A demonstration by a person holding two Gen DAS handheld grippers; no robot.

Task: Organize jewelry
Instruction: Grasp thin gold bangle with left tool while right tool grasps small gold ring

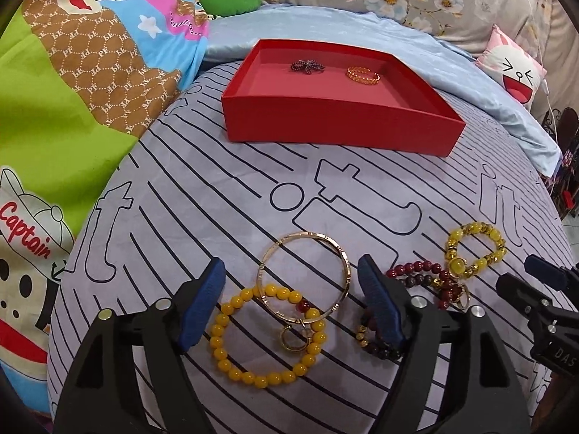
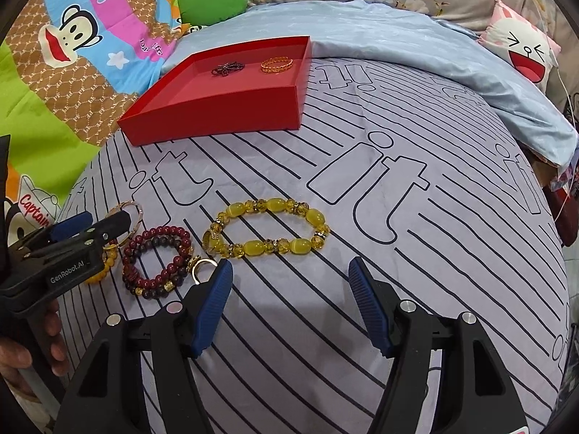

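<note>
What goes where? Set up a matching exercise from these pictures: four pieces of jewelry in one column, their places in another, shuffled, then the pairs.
Things:
1. gold chain bracelet
2. gold bangle
3. yellow oval-bead bracelet
4. dark red bead bracelet

Places:
A. on the striped sheet, ahead of the right hand-held gripper
B. inside the red box
C. on the sheet between the bangle and the yellow oval-bead bracelet
D. between the open fingers of the left hand-held gripper, overlapping a round yellow bead bracelet

Pairs: 1-B, 2-D, 3-A, 4-C
</note>
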